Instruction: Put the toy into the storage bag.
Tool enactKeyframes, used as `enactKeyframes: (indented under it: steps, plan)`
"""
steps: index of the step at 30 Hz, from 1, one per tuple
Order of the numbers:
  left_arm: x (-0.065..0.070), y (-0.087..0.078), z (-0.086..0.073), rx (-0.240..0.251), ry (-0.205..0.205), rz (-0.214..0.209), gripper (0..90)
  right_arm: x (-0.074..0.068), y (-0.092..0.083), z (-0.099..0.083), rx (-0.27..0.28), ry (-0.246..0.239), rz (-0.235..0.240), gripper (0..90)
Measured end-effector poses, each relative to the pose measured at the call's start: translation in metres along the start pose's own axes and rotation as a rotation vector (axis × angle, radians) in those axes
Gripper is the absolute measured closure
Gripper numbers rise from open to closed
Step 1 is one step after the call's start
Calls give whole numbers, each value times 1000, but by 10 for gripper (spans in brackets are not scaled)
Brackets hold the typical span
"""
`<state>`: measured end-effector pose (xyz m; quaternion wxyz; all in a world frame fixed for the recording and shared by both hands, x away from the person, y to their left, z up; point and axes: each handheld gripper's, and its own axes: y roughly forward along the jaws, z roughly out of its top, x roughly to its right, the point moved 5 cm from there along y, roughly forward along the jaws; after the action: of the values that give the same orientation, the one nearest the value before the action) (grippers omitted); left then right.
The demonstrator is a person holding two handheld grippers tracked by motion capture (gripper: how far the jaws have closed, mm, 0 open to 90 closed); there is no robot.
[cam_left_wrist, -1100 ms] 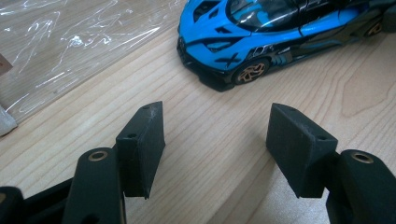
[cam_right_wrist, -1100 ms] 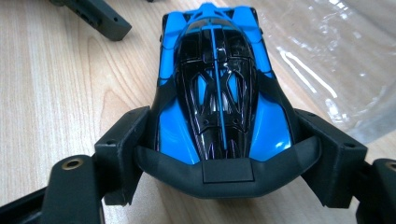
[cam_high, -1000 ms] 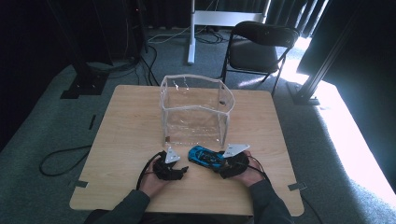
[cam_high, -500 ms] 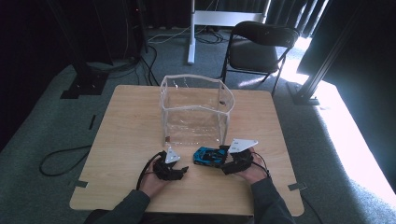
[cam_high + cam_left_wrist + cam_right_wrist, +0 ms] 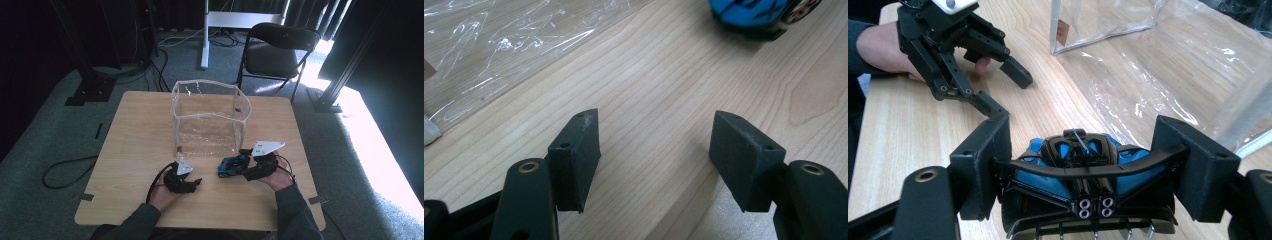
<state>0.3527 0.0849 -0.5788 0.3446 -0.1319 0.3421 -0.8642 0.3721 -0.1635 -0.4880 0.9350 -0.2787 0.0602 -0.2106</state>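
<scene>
A blue and black toy car (image 5: 231,165) (image 5: 1083,165) sits rear-on between the pads of my right gripper (image 5: 240,165) (image 5: 1088,147), which is shut on its sides and holds it just above the wooden table (image 5: 135,140). My left gripper (image 5: 194,183) (image 5: 656,145) rests low over the table with its jaws open and nothing between them; it is also in the right gripper view (image 5: 1008,92). The car (image 5: 754,12) lies ahead of it to the right. A clear plastic box (image 5: 210,117) (image 5: 1148,60) (image 5: 499,40) stands open-topped just beyond both grippers.
A black folding chair (image 5: 280,47) stands behind the table's far right corner. A white stand base (image 5: 240,19) lies on the carpet farther back. A black cable (image 5: 65,170) loops on the floor at the left. Bare wood surrounds the box.
My right gripper has risen and shifted a little to the right, carrying the toy car up off the table. The left gripper has stayed where it was.
</scene>
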Motion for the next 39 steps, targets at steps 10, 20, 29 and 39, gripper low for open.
enactKeyframes:
  steps: [10, 20, 29, 39]
  plan:
    - [0, 0, 0, 2, -2, 0, 376, 12, -22, 10, 15, -4, -2, 247]
    - [0, 0, 0, 1, 0, 0, 376, 19, -36, 15, 24, -8, -11, 247]
    - [0, 0, 0, 1, 1, 0, 376, 26, -45, 20, 26, -2, -19, 247]
    - [0, 0, 0, 0, 0, -1, 376, 33, -65, 27, 53, 4, -29, 247]
